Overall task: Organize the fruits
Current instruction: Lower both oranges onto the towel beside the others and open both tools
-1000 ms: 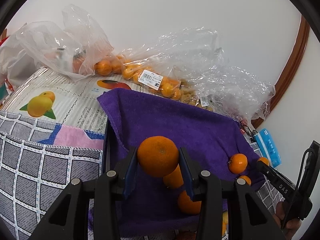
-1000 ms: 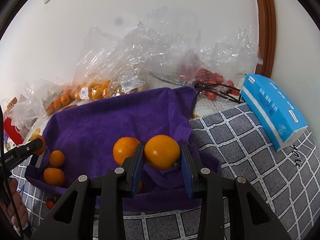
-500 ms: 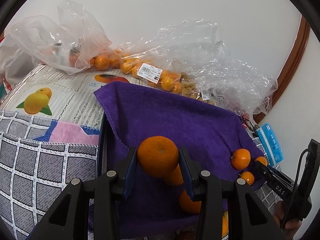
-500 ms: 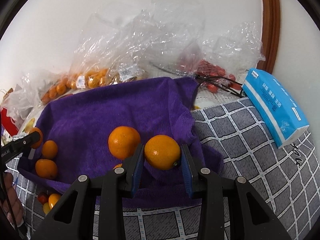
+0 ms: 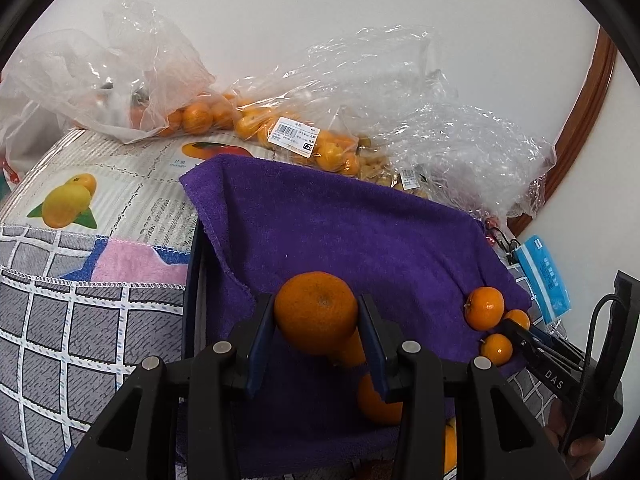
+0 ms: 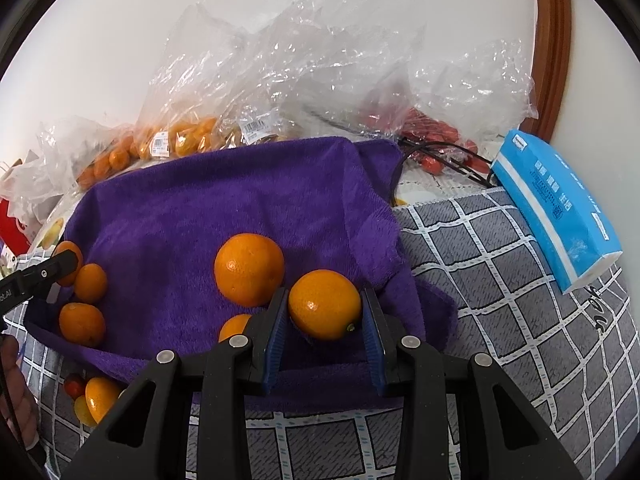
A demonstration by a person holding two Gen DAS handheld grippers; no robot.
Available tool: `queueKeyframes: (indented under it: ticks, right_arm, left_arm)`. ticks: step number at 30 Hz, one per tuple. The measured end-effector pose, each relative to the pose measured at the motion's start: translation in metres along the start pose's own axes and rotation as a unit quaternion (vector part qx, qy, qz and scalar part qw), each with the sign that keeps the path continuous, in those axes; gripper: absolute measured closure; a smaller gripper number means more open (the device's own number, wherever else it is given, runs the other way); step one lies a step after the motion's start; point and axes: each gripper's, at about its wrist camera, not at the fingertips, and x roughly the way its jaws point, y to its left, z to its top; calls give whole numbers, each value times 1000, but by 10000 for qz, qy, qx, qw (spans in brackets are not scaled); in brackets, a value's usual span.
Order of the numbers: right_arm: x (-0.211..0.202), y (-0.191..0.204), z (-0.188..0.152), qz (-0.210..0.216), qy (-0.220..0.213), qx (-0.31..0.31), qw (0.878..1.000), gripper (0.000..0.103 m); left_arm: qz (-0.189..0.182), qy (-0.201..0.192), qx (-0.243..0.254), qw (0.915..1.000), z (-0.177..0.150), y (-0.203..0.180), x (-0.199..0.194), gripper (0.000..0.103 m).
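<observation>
A purple towel (image 5: 340, 232) lies over a dark tray on the bed. My left gripper (image 5: 316, 309) is shut on a large orange (image 5: 316, 320) held just above the towel. Under it, more oranges (image 5: 376, 400) are partly hidden. Three small oranges (image 5: 484, 308) sit at the towel's right edge by the other gripper's fingertips (image 5: 520, 332). My right gripper (image 6: 324, 301) is shut on a smooth orange (image 6: 325, 308) over the towel (image 6: 240, 200). A bigger orange (image 6: 249, 269) rests just to its left, apart from the finger.
Clear plastic bags of small oranges (image 5: 320, 144) and red cherry tomatoes (image 6: 432, 136) line the wall behind the towel. A blue tissue pack (image 6: 556, 208) lies on the grey checked blanket (image 6: 500, 280) to the right. Loose fruits (image 6: 100, 400) lie below the towel's near left corner.
The right wrist view has tipped down a little, so more of the towel and loose fruits show. Both grippers keep their oranges, and the left one has hardly shifted.
</observation>
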Motion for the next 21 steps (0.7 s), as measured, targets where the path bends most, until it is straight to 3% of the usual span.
queueKeyframes:
  ticks: [21]
  right_arm:
    - [-1, 7, -1, -121, -30, -207, 9997, 67]
  left_arm:
    - [-22, 4, 70, 10000, -1, -1, 1, 64]
